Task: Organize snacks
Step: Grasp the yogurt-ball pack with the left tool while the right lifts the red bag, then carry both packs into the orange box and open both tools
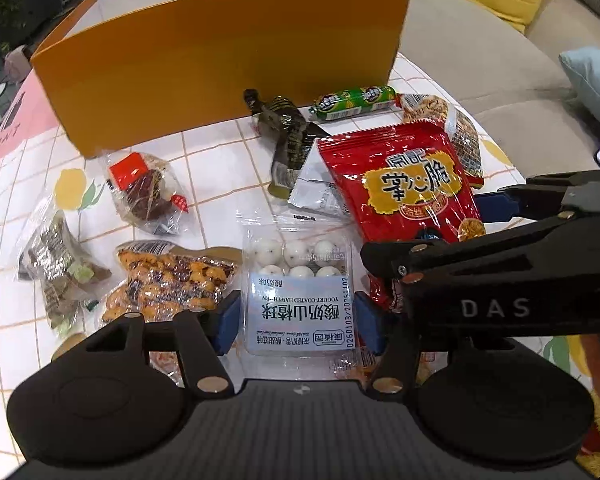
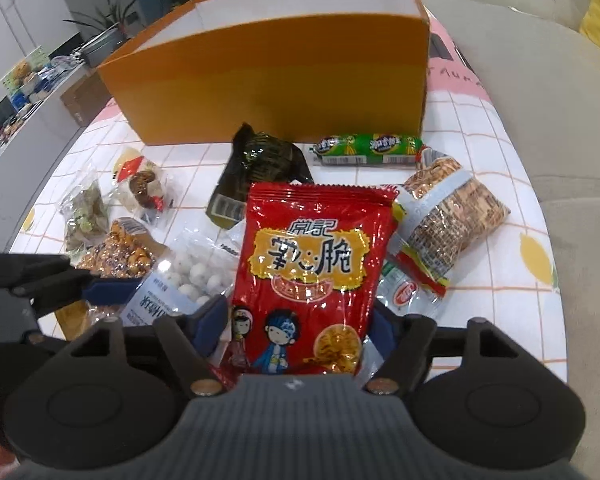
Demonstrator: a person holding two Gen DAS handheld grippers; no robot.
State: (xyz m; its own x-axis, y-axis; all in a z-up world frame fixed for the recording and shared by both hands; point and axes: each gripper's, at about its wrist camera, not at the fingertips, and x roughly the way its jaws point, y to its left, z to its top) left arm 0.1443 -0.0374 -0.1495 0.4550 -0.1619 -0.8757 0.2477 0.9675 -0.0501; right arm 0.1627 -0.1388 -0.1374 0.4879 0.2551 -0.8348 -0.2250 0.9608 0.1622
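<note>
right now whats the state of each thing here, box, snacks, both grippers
orange box: upright, top open
red snack bag: flat, sealed, between the right gripper fingers
yogurt ball pack: flat, sealed, between the left gripper fingers
green sausage: lying beside the box
left gripper: open, straddling the pack
right gripper: open, straddling the bag

We see a white grid-patterned tablecloth [image 1: 204, 152] bearing an orange cardboard box [image 1: 220, 60] at upper centre, with wrapped snacks [image 1: 172, 276] scattered below.
</note>
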